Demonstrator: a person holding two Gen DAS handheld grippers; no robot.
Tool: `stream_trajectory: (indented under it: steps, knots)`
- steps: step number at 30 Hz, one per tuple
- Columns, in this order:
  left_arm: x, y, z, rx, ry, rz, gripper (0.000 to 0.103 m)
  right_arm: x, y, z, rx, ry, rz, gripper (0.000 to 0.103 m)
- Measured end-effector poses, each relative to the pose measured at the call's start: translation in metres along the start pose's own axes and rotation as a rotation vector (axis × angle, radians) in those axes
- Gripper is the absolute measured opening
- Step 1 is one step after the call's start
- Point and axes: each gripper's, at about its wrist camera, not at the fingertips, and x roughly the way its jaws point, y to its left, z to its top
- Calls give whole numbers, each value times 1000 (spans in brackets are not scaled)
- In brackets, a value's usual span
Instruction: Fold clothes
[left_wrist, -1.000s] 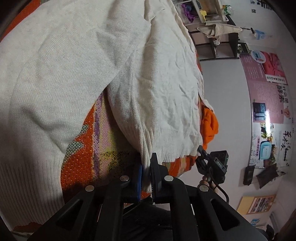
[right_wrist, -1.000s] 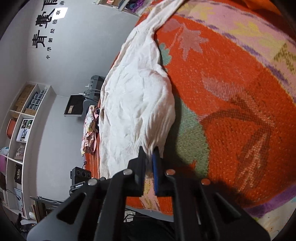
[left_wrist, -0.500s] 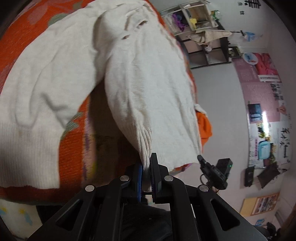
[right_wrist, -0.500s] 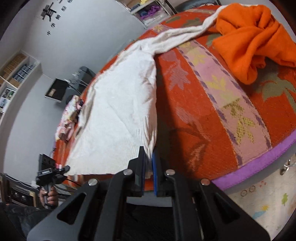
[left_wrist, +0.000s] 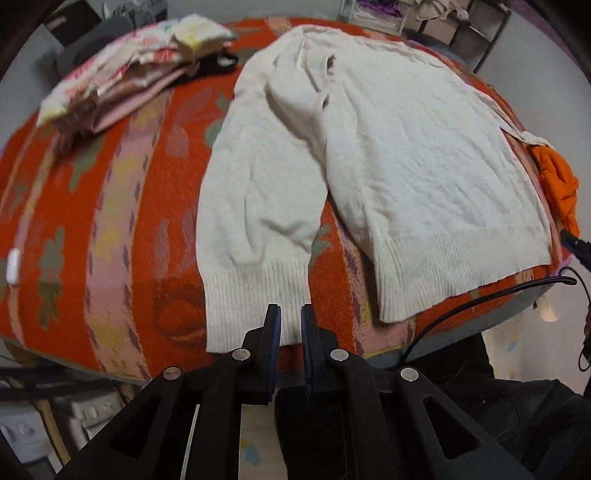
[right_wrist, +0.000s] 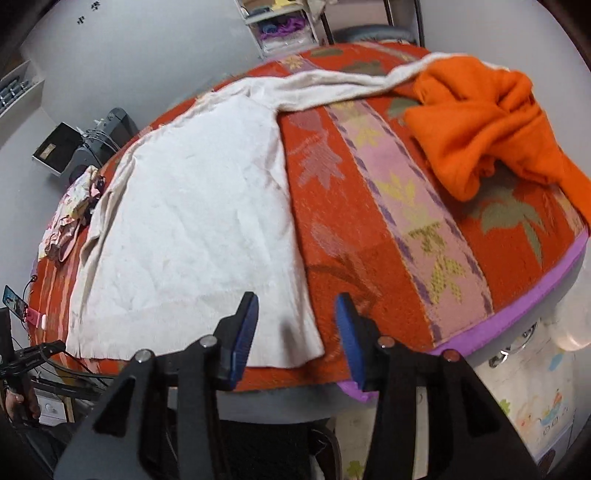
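Cream knit sweater (left_wrist: 424, 166) lay flat on the table (left_wrist: 122, 229) | soft, light, stretchy; ribbed hem offered grip | left hand-held gripper (left_wrist: 290, 325) slightly parted, empty | right hand-held gripper (right_wrist: 295, 317) spread wide, empty

Cream sweater (left_wrist: 406, 155) on orange leaf-patterned, pink-striped blanket (right_wrist: 388, 206); crumpled orange garment (right_wrist: 480, 125).

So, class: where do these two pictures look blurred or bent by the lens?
Left wrist view: the folded floral clothes are smeared with blur, and the cream sweater bulges with fisheye curvature. Right wrist view: the orange garment is fairly sharp; the table edge bows.
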Motion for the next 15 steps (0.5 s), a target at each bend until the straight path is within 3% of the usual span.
stream_trajectory:
  steps: [4, 8, 11, 15]
  knots:
    - [-11, -31, 24, 41, -129, -81, 8, 3, 38, 4, -74, -79, 85, 45]
    - [13, -70, 55, 126, -170, -211, 8, 39, 74, 2, -154, -52, 164, 45]
    - [42, -101, 67, 198, -127, -275, 8, 67, 91, -4, -220, -4, 166, 45]
    - [87, -90, 57, 189, -19, -199, 8, 78, 89, -18, -321, 21, 123, 44]
